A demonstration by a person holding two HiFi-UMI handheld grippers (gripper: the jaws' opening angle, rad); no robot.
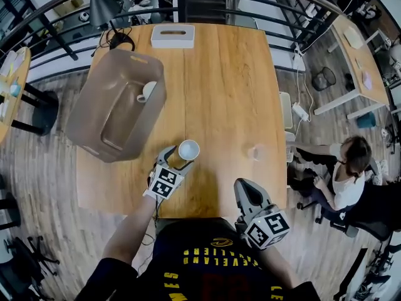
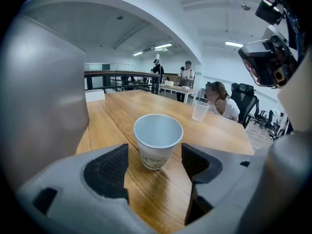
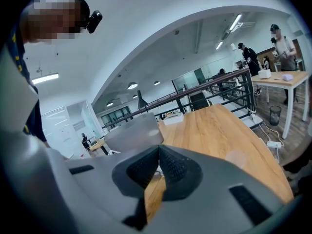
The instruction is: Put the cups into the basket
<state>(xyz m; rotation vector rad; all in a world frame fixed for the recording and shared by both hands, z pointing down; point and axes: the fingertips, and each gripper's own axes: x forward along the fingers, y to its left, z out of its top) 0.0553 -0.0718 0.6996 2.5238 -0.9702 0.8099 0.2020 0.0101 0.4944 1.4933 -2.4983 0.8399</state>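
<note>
A grey, see-through basket (image 1: pixel 88 111) sits at the left of the wooden table (image 1: pixel 219 93), and a white cup (image 1: pixel 148 90) already lies inside it near the far wall. Just to the right of the basket, near the table's front edge, the left gripper (image 1: pixel 177 157) points down at a paper cup (image 1: pixel 188 150). In the left gripper view this paper cup (image 2: pixel 158 139) stands upright on the wood with its mouth up. It is white, tapers toward the base, has a rolled rim, a pale empty inside and a faint band of print low on its wall. The left gripper (image 2: pixel 153 162) has its jaws spread wide. The cup stands between their tips with a gap at each side, so neither pad presses on it. Further right, a clear plastic cup (image 1: pixel 255 152) stands upright and alone near the table's right edge, well apart from the paper cup. The right gripper (image 1: pixel 247 193) hovers at the front edge close to the person's body, and the right gripper view shows its jaws (image 3: pixel 158 167) closed together with nothing between them.
</note>
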